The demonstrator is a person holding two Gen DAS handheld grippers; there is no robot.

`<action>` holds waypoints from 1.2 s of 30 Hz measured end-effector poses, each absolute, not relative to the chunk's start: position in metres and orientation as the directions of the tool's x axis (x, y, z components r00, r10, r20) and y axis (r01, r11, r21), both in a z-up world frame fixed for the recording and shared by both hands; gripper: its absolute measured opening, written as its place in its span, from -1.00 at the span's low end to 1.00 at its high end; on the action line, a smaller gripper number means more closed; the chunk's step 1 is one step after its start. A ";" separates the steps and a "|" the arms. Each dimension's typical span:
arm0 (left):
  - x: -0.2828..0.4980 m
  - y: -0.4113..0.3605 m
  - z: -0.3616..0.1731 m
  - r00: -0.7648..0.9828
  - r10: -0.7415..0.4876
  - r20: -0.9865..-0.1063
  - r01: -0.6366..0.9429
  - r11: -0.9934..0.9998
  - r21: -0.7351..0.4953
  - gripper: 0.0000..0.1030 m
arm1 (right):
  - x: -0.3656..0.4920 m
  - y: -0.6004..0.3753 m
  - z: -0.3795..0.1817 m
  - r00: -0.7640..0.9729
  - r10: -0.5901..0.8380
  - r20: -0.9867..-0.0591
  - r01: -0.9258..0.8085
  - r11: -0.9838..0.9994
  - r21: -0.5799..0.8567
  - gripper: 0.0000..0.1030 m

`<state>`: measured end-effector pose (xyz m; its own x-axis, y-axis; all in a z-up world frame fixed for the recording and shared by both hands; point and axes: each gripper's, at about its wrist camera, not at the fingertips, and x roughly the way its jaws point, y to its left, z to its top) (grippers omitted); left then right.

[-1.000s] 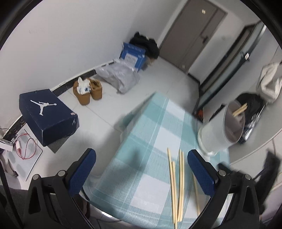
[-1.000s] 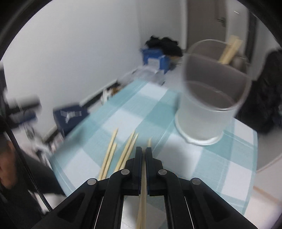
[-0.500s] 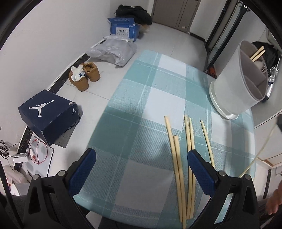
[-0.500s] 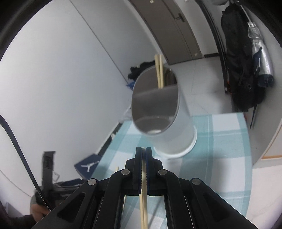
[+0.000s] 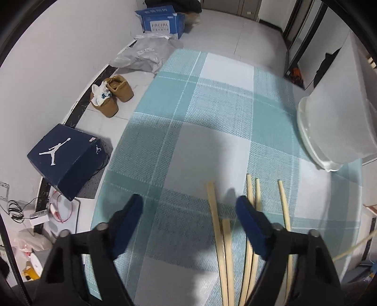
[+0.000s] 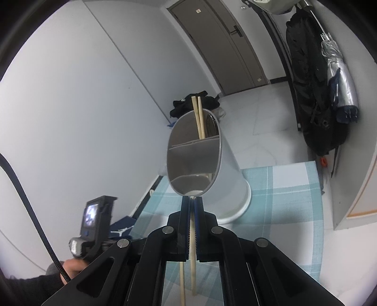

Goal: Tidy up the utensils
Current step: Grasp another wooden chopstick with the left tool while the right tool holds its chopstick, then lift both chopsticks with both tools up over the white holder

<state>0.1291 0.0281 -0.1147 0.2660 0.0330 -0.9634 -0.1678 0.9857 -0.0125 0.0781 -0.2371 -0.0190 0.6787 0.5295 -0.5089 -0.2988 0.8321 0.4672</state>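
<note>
Several pale wooden chopsticks (image 5: 213, 207) lie side by side on the teal checked tablecloth (image 5: 212, 94). My left gripper (image 5: 188, 207) points down over them, its jaws closing, with two of the sticks lying between the blue pads, untouched. The grey divided holder (image 5: 337, 122) stands at the table's right. In the right wrist view my right gripper (image 6: 192, 202) is shut on a chopstick (image 6: 193, 235), whose tip sits just before the holder's (image 6: 233, 188) near rim. Two chopsticks (image 6: 199, 117) stand in its far compartment.
On the floor left of the table are a navy shoe box (image 5: 63, 157), brown shoes (image 5: 110, 94), a grey plastic bag (image 5: 141, 54) and a blue carton (image 5: 162, 22). Dark bags (image 6: 311, 94) hang at the right wall. A hand (image 6: 70, 268) holds the left gripper's handle.
The left gripper has tipped down and come closer over the loose chopsticks, its jaws narrower. The right gripper has lifted its chopstick from the table up to the holder's mouth.
</note>
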 end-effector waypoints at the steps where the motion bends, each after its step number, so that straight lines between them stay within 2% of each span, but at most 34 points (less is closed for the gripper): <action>1: 0.131 0.028 -0.116 0.257 0.032 -0.966 -0.166 0.986 -0.011 0.24 | 0.079 -0.236 -0.020 0.680 0.529 -0.508 -0.301 0.833 0.464 -0.95; 6: 0.134 0.023 -0.115 0.251 0.033 -0.967 -0.172 0.985 -0.011 -0.02 | 0.073 -0.236 -0.018 0.683 0.528 -0.505 -0.306 0.834 0.459 -0.95; 9: 0.139 0.021 -0.113 0.255 0.026 -0.967 -0.181 0.983 -0.021 -0.36 | 0.072 -0.237 -0.017 0.683 0.531 -0.501 -0.310 0.833 0.459 -0.95; 10: 0.140 0.021 -0.112 0.256 0.024 -0.966 -0.183 0.983 -0.024 -0.63 | 0.072 -0.238 -0.016 0.683 0.531 -0.501 -0.310 0.833 0.459 -0.95; 11: 0.141 0.020 -0.112 0.255 0.019 -0.967 -0.187 0.982 -0.030 -0.82 | 0.071 -0.238 -0.016 0.684 0.530 -0.501 -0.310 0.833 0.458 -0.95; 13: 0.143 0.020 -0.112 0.250 0.006 -0.968 -0.205 0.978 -0.047 -0.91 | 0.072 -0.237 -0.016 0.686 0.527 -0.502 -0.310 0.835 0.455 -0.95; 23: 0.136 0.031 -0.096 0.322 -0.053 -0.945 -0.256 0.956 -0.141 -0.95 | 0.065 -0.232 -0.011 0.711 0.491 -0.503 -0.296 0.858 0.419 -0.95; 30: 0.105 0.024 -0.036 0.565 -0.107 -0.818 -0.146 0.963 -0.227 -0.95 | 0.049 -0.222 -0.009 0.730 0.448 -0.515 -0.293 0.887 0.356 -0.95; 36: 0.072 0.017 -0.009 0.668 -0.138 -0.732 -0.058 0.970 -0.236 -0.95 | 0.037 -0.215 -0.007 0.748 0.412 -0.520 -0.275 0.906 0.322 -0.96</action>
